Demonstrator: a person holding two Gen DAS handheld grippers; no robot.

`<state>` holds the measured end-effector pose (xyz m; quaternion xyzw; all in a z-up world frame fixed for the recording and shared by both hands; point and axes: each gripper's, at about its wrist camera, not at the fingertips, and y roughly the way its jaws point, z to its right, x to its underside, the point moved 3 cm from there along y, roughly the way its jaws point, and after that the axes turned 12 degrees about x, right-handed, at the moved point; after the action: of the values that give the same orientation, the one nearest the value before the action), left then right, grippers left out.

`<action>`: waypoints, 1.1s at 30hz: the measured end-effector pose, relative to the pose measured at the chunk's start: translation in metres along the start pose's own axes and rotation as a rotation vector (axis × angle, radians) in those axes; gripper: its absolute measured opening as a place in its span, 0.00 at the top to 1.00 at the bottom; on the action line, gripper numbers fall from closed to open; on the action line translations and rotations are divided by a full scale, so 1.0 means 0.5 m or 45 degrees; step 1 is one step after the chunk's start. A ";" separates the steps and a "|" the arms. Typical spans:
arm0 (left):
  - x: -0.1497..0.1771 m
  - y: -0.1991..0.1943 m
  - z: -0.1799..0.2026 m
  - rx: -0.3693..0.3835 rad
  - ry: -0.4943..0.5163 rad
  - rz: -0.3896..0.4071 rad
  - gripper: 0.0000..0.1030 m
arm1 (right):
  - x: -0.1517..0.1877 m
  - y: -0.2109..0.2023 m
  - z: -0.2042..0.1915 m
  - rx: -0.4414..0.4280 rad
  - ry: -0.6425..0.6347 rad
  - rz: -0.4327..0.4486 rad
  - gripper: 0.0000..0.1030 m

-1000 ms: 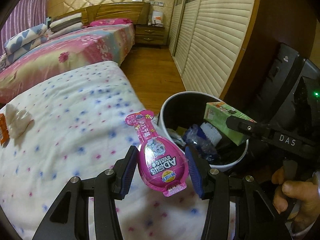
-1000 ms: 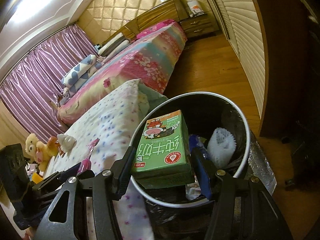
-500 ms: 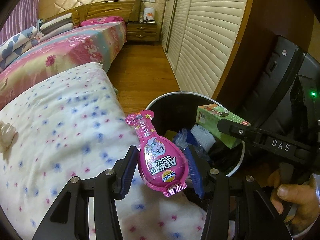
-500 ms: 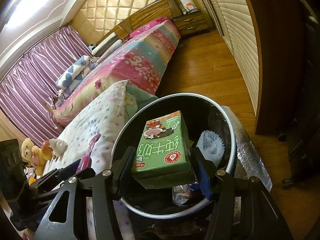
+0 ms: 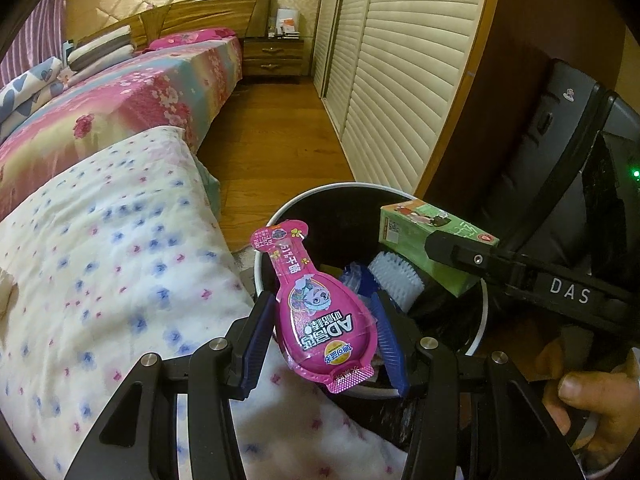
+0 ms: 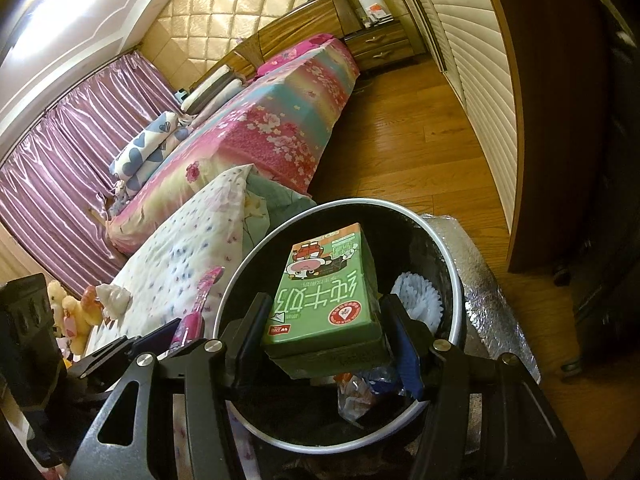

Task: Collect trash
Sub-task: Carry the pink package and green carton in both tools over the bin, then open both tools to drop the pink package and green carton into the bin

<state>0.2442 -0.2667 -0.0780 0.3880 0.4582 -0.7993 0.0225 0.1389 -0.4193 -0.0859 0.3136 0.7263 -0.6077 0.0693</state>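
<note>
**Both items gripped over the bin: drop risks**

Left gripper [image 5: 326, 336] pinches the pink packet [image 5: 320, 312], just over the near rim of the trash bin [image 5: 320, 194]. Right gripper [image 6: 324, 336] clamps the green milk carton [image 6: 326, 300] above the bin mouth. Risk: released here, the packet may catch the rim and fall on the quilt [image 5: 100, 240] beside it.

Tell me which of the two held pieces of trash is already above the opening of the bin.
The green milk carton in the right gripper hangs over the bin. The pink packet in the left gripper is at the rim, partly over the bedding.
</note>
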 end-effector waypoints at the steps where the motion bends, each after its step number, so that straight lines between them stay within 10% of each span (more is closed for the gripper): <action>1: -0.001 0.002 0.001 0.000 -0.001 -0.002 0.53 | 0.000 0.000 0.000 0.002 -0.001 0.001 0.44; 20: -0.009 0.014 0.007 0.002 0.006 -0.016 0.51 | -0.020 0.017 0.012 0.010 0.018 -0.008 0.44; 33: 0.034 -0.069 -0.024 -0.021 -0.074 0.053 0.35 | -0.018 -0.028 -0.010 -0.018 0.042 0.064 0.23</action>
<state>0.2261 -0.2325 -0.0675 0.3738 0.4557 -0.8059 0.0557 0.1398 -0.4191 -0.0686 0.3411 0.7235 -0.5955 0.0749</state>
